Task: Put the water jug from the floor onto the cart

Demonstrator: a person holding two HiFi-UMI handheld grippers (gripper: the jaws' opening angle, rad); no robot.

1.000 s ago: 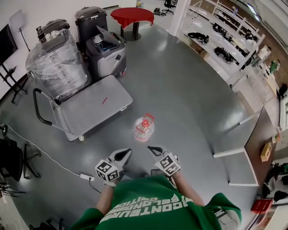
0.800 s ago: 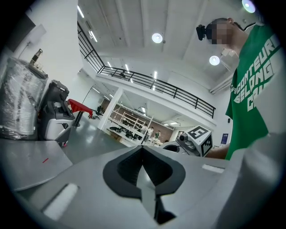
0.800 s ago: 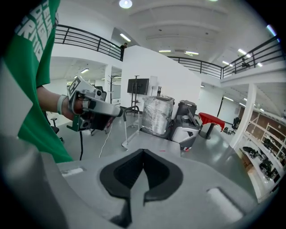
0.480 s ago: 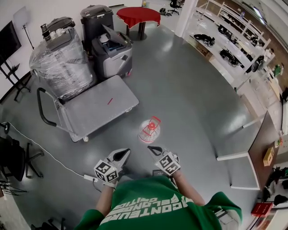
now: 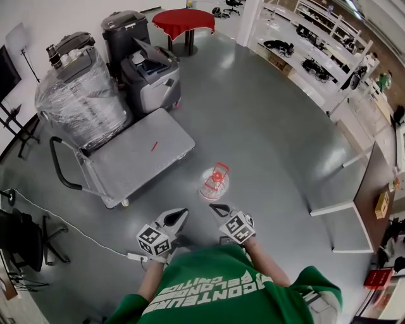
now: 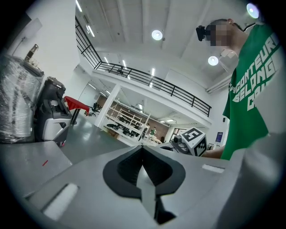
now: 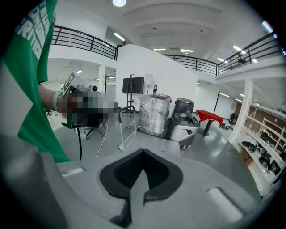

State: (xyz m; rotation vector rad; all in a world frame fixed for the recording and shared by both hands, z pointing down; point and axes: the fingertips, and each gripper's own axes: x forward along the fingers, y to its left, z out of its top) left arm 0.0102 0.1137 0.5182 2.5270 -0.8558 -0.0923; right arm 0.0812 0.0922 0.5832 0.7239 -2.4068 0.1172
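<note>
Ahead, water jug (image 5: 215,181) near right claw (image 5: 216,208).

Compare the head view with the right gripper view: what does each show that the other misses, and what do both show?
Head view only: the jug, standing on the floor.
Right gripper view only: the ceiling lights and the balcony railing.
Both: the cart, the wrapped bundle beyond it, and the red table.
</note>
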